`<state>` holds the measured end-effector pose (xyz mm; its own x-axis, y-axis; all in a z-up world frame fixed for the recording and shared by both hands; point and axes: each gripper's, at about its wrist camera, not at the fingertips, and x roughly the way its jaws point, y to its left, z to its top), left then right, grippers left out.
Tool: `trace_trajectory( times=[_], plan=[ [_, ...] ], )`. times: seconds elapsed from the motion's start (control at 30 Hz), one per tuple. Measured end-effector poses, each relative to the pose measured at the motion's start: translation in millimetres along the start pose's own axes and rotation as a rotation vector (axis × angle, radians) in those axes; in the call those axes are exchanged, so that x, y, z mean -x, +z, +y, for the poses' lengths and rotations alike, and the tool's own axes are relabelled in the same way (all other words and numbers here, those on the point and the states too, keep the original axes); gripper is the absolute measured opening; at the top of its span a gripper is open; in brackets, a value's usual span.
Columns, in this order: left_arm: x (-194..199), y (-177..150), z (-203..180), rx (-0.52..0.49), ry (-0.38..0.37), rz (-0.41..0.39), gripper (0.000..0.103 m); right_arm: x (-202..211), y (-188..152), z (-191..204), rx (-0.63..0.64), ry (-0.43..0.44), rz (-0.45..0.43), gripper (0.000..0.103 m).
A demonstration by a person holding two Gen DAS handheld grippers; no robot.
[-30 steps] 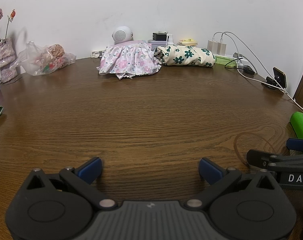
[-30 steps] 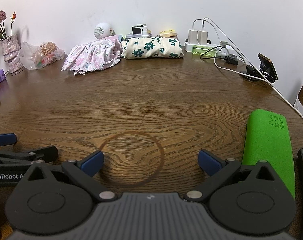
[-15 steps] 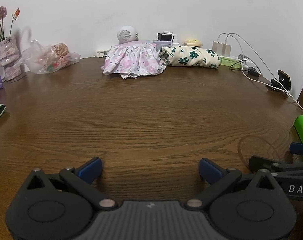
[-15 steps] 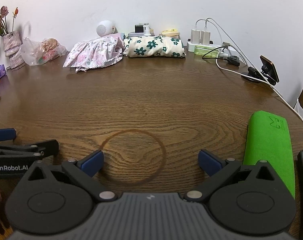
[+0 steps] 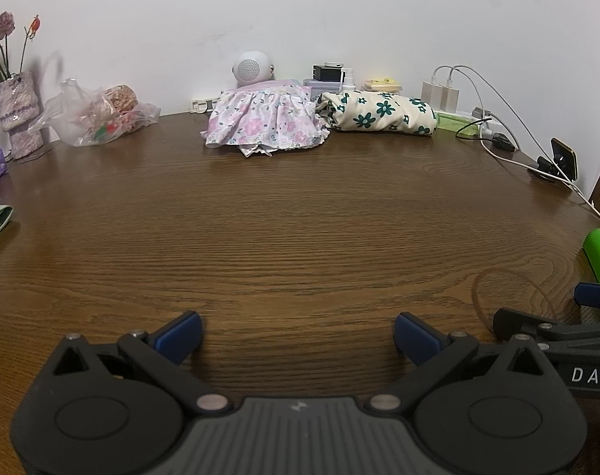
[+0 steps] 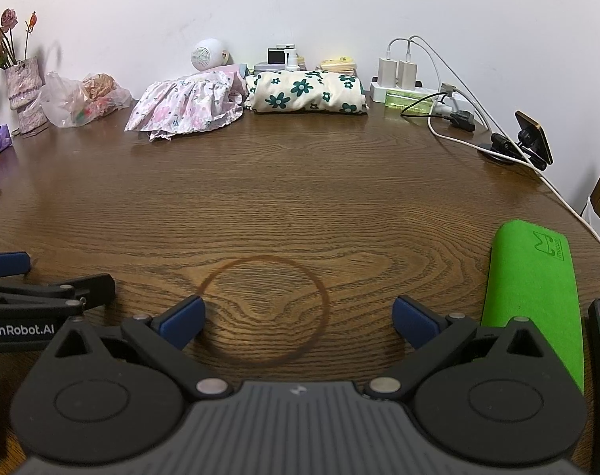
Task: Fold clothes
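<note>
Left gripper (image 6: 6,273) side: I read "GenRobot.AI" in white letters on its black body, seen from the right wrist camera.
Right gripper (image 5: 595,297) side: I read "DAS", cut off at the frame edge.
Green pad (image 6: 533,301), right of the right gripper: embossed logo, wording too small to read.

The wooden table (image 6: 300,198) carries a pink floral dress (image 6: 185,107), a folded flowered cloth (image 6: 307,91) and a green case (image 6: 533,297).
</note>
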<state>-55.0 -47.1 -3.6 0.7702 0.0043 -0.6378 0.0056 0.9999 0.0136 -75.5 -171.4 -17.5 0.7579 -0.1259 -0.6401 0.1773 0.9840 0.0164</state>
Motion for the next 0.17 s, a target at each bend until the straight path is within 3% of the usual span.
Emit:
trace_trajectory(
  times=[0.17],
  plan=[
    [0.0,0.0,0.0,0.000,0.000,0.000,0.103,0.0,0.0,0.2,0.000,0.000,0.000,0.102]
  ],
)
